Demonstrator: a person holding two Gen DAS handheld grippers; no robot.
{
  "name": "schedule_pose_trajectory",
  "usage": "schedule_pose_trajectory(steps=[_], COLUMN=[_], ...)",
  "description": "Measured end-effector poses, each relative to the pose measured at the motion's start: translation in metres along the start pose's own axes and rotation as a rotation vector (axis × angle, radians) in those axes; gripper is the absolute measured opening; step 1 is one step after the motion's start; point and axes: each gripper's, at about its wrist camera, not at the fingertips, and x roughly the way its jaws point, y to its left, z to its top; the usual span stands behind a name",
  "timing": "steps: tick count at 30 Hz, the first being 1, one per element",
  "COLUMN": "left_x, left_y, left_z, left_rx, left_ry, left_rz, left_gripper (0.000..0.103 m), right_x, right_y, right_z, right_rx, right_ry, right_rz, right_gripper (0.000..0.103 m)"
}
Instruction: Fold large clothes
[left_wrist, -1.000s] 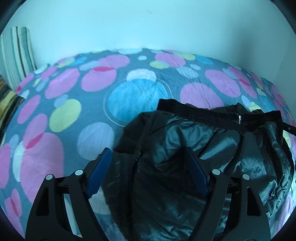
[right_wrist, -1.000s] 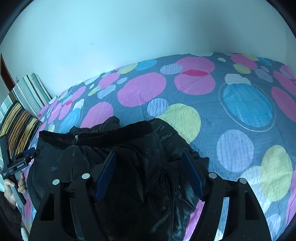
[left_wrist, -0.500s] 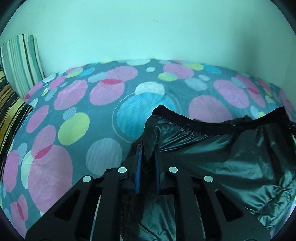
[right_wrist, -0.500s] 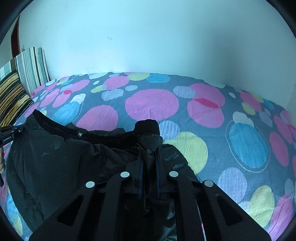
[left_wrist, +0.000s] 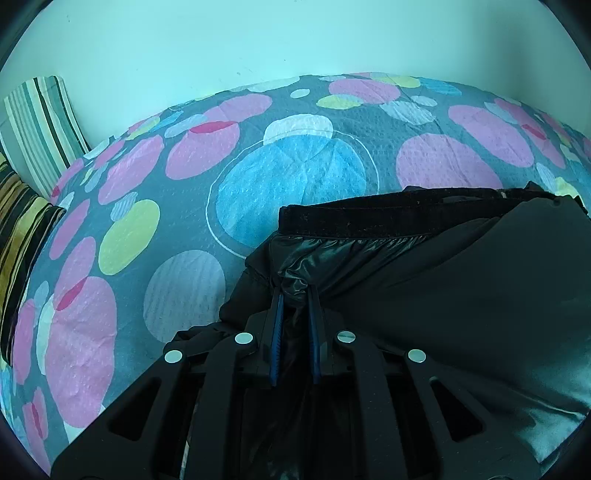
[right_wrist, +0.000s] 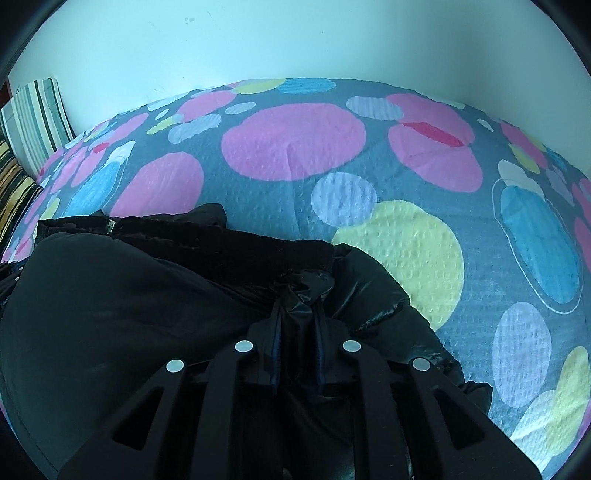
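Here, a black jacket lay on a bed, over a bedspread printed with pink, blue, yellow and pale circles on a grey ground. In the left wrist view the garment filled the lower right of the field; in the right wrist view the same jacket filled the lower left. A dark knitted band ran along its far edge, and glossy quilted fabric bunched below that band. A small zipper pull showed near the band's left end in the right wrist view.

The left gripper was clamped on a pinch of the glossy fabric just under the band's left corner, its blue pads drawn close with the cloth gathered between them. The right gripper likewise held a pinch of jacket fabric below the band's right end; its jaws were easing slightly apart, yet the cloth remained squeezed between the pads. Both grippers pointed steeply down toward the bed.

A striped cushion stood upright against the pale wall at the far left of the bed, and a second cushion with dark and yellow stripes lay just in front of it. The bedspread to the left of the jacket, and beyond it toward the wall, was smooth and flat.
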Motion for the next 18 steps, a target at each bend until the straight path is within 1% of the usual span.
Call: schedule_pose_trajectory(steps=[4,5,6,7,8,9,10,11,12,13,15,18], left_x=[-0.008,-0.014,-0.018,-0.023,-0.031,-0.041,-0.049,-0.057,-0.066,-0.075,-0.088,-0.107], left_y=[-0.002,0.0,0.002,0.006,0.012,0.02,0.026,0.031,0.036,0.04,0.045,0.049], left_z=[0.002,0.001,0.0,-0.002,-0.004,-0.008,-0.012,-0.018,-0.025,-0.034,-0.052,-0.084], left_rx=[0.021,0.017,0.012,-0.002,-0.024,-0.056,-0.079,-0.096,-0.112,-0.124,-0.142,-0.175], left_ry=[-0.004,-0.007,-0.005,-0.005,-0.011,-0.022,-0.025,-0.024,-0.027,-0.03,-0.029,-0.033], left_rz=[0.026,0.034,0.04,0.047,0.044,0.023,0.007,-0.003,-0.011,-0.017,-0.038,-0.072], left_gripper=[0.014,0.018,0.03,0.039,0.054,0.061,0.062,0.066,0.07,0.072,0.079,0.085], right_x=[-0.002,-0.004,-0.009,-0.015,-0.024,-0.03,-0.044,-0.054,-0.065,-0.077,-0.094,-0.12], right_y=[0.0,0.0,0.0,-0.002,-0.003,-0.003,-0.006,-0.007,-0.009,-0.01,-0.012,-0.017], right_z=[0.001,0.001,0.0,0.0,-0.002,-0.004,-0.008,-0.011,-0.016,-0.023,-0.036,-0.065], right_rx=[0.001,0.001,0.002,0.008,0.015,0.022,0.037,0.047,0.055,0.064,0.081,0.123], right_ry=[-0.007,-0.016,-0.026,-0.04,-0.055,-0.069,-0.104,-0.127,-0.147,-0.159,-0.164,-0.172], right_rz=[0.0,0.002,0.005,0.007,0.008,0.01,0.021,0.03,0.04,0.044,0.04,0.072], right_gripper=[0.016,0.018,0.02,0.027,0.04,0.048,0.06,0.065,0.066,0.066,0.066,0.066])
